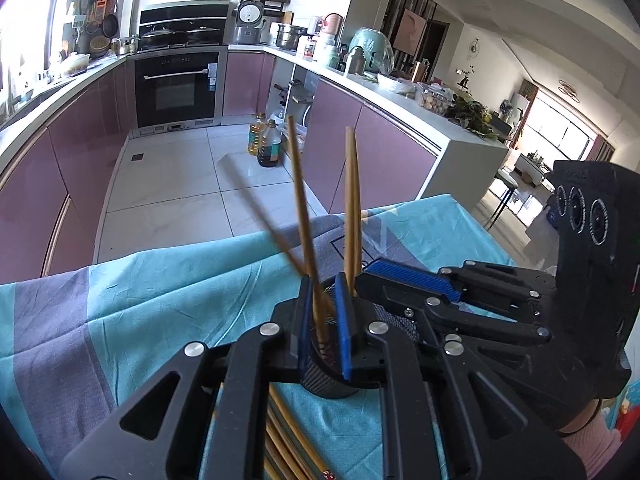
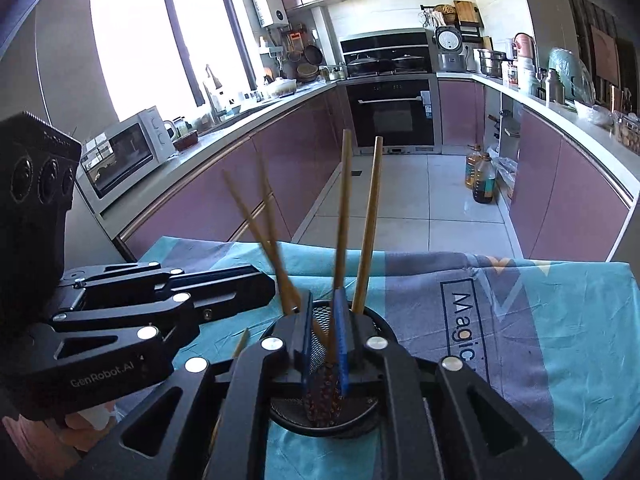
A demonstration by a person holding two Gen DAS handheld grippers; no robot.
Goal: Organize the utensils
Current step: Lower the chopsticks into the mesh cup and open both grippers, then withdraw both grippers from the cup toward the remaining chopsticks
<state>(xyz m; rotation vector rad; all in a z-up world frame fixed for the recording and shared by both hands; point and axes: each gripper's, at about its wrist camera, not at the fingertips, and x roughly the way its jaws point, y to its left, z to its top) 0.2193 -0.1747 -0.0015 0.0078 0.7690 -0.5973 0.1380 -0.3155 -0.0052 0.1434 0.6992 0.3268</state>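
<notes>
While both grippers crowd over the black mesh holder point(image 2: 320, 412), the chopsticks point upward with their long axes steeply raised and their top ends fanning apart toward the kitchen. In the right wrist view, the right gripper point(image 2: 325, 340) has its blue-padded jaws clenched on one chopstick point(image 2: 343, 216) that stands nearly vertical, its decorated lower end down inside the holder. A second chopstick point(image 2: 368, 224) leans a little to the right just beside it, resting in the holder against the far rim. Two more chopsticks point(image 2: 260, 232), blurred, tilt to the left and are gripped by the left gripper point(image 2: 280, 300), whose jaws are closed around their lower part at the holder's left edge.

From the left wrist view, the left gripper point(image 1: 323, 320) sits directly over the holder point(image 1: 320, 380), jaws pinching a chopstick point(image 1: 300, 200) that slants up and slightly left. The right gripper point(image 1: 372, 276) reaches in from the right. Loose chopsticks point(image 1: 288, 440) lie flat on the teal and grey cloth point(image 1: 160, 300) covering the counter, just in front of the holder.
</notes>
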